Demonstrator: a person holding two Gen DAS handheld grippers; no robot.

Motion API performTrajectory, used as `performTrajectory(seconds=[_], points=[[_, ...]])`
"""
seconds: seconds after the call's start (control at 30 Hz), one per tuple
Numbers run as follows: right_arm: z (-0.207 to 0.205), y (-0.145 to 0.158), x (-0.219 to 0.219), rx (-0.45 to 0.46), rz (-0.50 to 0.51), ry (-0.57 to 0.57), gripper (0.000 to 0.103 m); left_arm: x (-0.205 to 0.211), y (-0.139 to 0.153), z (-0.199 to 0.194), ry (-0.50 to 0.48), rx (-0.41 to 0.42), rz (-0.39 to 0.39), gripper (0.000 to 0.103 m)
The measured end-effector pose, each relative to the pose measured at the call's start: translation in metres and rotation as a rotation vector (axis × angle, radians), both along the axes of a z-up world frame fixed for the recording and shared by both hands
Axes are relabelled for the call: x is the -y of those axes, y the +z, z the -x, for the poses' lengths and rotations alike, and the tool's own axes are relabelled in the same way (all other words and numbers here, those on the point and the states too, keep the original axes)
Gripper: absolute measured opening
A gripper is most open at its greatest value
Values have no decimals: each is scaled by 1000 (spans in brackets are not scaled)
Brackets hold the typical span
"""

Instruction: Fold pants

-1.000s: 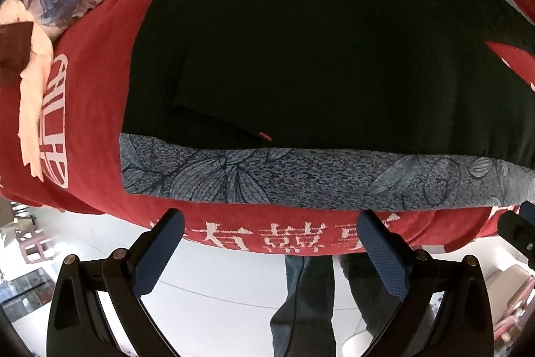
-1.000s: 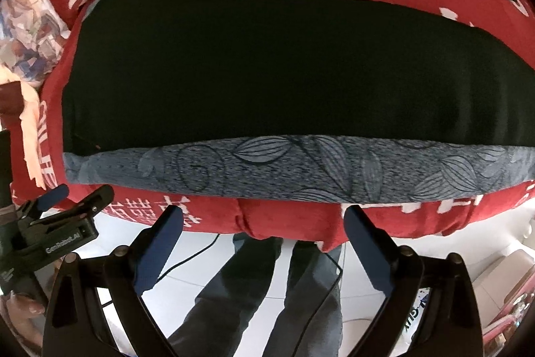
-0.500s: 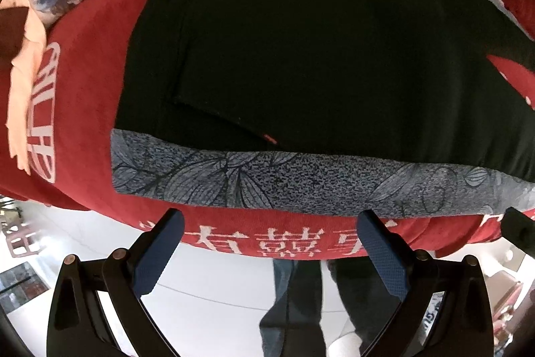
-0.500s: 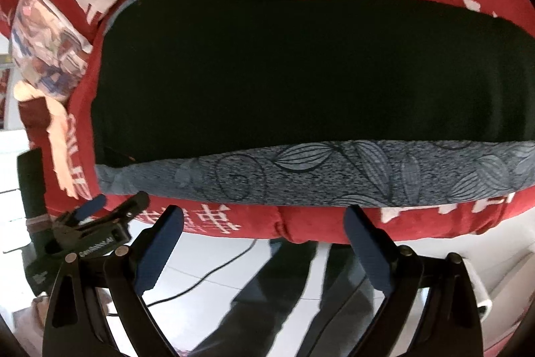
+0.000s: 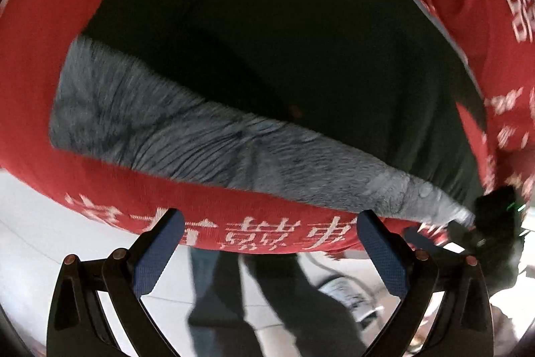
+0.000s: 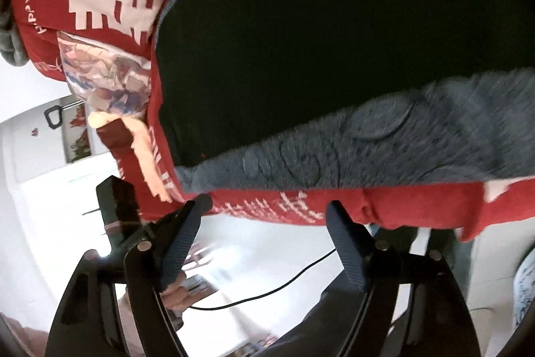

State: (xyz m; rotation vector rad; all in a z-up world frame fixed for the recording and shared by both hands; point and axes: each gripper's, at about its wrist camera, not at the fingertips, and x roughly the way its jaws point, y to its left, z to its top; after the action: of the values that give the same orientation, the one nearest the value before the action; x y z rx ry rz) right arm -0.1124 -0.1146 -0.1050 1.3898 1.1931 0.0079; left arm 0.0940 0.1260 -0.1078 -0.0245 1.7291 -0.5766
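Observation:
Black pants point(image 5: 267, 39) lie flat on a red bedspread point(image 5: 33, 72), with a grey leaf-patterned waistband point(image 5: 200, 143) along the near edge. They show in the right wrist view too point(image 6: 317, 39), waistband point(image 6: 384, 143) nearest. My left gripper point(image 5: 271, 246) is open and empty, just short of the bed edge below the waistband. My right gripper point(image 6: 267, 233) is open and empty, below the waistband's left end. The right gripper's dark body shows at the right edge of the left wrist view point(image 5: 495, 223). The left gripper shows at the left of the right wrist view point(image 6: 150, 216).
The red bedspread has white characters along its front edge point(image 5: 260, 233). A patterned pillow point(image 6: 107, 72) and a peach cloth point(image 6: 147, 149) lie at the bed's left. The person's legs point(image 5: 267, 306) and a black cable point(image 6: 267, 290) are on the white floor below.
Both grippers have swung and tilted; the views are rotated and blurred. The waistband now sits closer to both grippers. The jaws stay open.

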Motion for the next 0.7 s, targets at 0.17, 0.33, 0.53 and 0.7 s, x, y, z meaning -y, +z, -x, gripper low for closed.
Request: performTrajectory(seconds=[0.17,0.33,0.53,0.7], points=[[0,-28,-6,43,-18,-80,80,-18,-12,-8,128,-46,117,103],[-1,-26,7,95,-5,-188,80,-10,0,-24,179,-16,216,103],[-5,-8,14,170,11,-188,79,-3,-4,-32,172,11,223,102],[8,-29,13,73,-16,-235,46,12,2,-22,24,106,61,73]])
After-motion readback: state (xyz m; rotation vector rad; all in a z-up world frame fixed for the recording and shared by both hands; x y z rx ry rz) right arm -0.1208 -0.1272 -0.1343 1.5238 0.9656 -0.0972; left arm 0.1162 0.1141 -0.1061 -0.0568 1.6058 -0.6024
